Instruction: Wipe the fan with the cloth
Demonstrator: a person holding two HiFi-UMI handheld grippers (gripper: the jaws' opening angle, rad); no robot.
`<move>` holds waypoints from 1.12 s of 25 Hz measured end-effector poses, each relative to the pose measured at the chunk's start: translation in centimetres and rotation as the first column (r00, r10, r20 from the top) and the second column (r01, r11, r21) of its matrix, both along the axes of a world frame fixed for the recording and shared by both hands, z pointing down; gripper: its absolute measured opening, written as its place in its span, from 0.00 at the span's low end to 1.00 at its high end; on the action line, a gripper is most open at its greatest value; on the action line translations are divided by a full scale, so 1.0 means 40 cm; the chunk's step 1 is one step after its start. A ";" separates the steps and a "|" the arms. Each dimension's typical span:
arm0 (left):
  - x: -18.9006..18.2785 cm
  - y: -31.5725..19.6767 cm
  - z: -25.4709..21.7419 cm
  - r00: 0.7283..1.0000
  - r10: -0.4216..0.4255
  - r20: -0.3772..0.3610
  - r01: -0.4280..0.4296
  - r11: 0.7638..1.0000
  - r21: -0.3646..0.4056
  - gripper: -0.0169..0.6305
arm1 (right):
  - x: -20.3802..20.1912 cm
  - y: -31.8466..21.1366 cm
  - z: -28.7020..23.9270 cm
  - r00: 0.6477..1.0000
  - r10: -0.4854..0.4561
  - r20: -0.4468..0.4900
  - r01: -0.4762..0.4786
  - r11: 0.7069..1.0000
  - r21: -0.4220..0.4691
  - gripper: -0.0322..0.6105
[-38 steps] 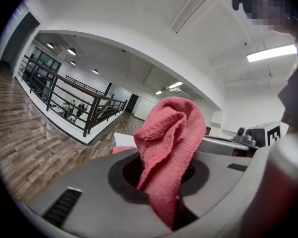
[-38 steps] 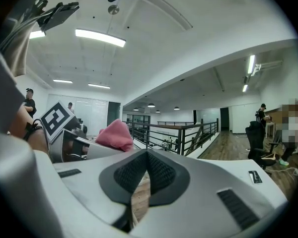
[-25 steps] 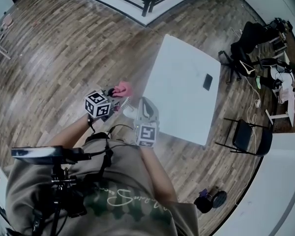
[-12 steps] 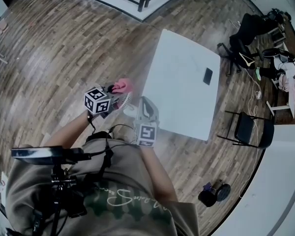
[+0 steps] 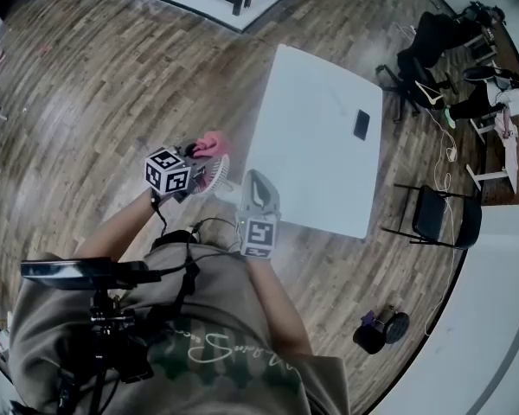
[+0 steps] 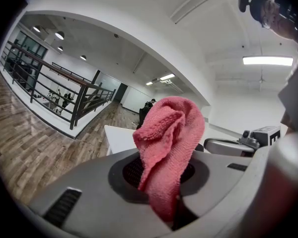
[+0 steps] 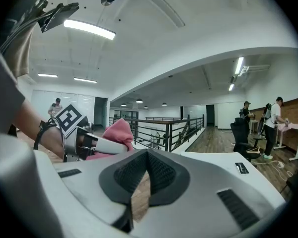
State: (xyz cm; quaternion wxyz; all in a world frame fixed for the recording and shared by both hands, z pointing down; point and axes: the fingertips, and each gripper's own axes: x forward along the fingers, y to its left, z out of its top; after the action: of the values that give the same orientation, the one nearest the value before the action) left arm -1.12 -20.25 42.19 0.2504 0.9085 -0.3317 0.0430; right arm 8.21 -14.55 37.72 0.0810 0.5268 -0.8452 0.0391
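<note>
Pink cloth [image 6: 166, 148] pinched in left gripper [image 5: 201, 152], shifted slightly leftward beside white fan [image 5: 219, 178]; right gripper [image 5: 253, 180] closed, empty, unmoved.

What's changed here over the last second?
The left gripper, with the pink cloth, drifted slightly up and left in the head view, away from the right gripper. The white table slid the same way, so the camera's own shift may explain part of it. Unchanged: cloth clamped in the left fingers, right fingers shut on nothing.
</note>
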 end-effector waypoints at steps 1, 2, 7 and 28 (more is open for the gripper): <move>0.000 -0.001 0.002 1.000 0.001 0.002 -0.001 1.000 -0.001 0.18 | 0.004 0.003 0.000 1.000 0.005 -0.003 -0.005 1.000 0.001 0.09; 0.001 -0.002 0.003 1.000 0.001 0.002 -0.001 1.000 -0.003 0.18 | 0.008 0.005 -0.001 1.000 0.009 -0.006 -0.009 1.000 0.002 0.09; 0.002 -0.007 0.018 1.000 0.002 0.010 -0.002 1.000 -0.012 0.18 | 0.026 0.016 -0.004 1.000 0.030 -0.001 -0.030 1.000 -0.002 0.09; -0.043 -0.023 0.094 1.000 -0.019 0.015 0.020 0.997 -0.069 0.18 | 0.056 0.047 0.033 0.996 0.092 0.004 -0.092 0.995 -0.048 0.09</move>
State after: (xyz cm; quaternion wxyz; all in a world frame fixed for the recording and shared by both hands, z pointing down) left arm -2.83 -21.19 45.93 0.2796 0.8957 -0.3408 0.0584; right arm 10.43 -12.69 39.06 0.0892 0.5629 -0.8191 0.0644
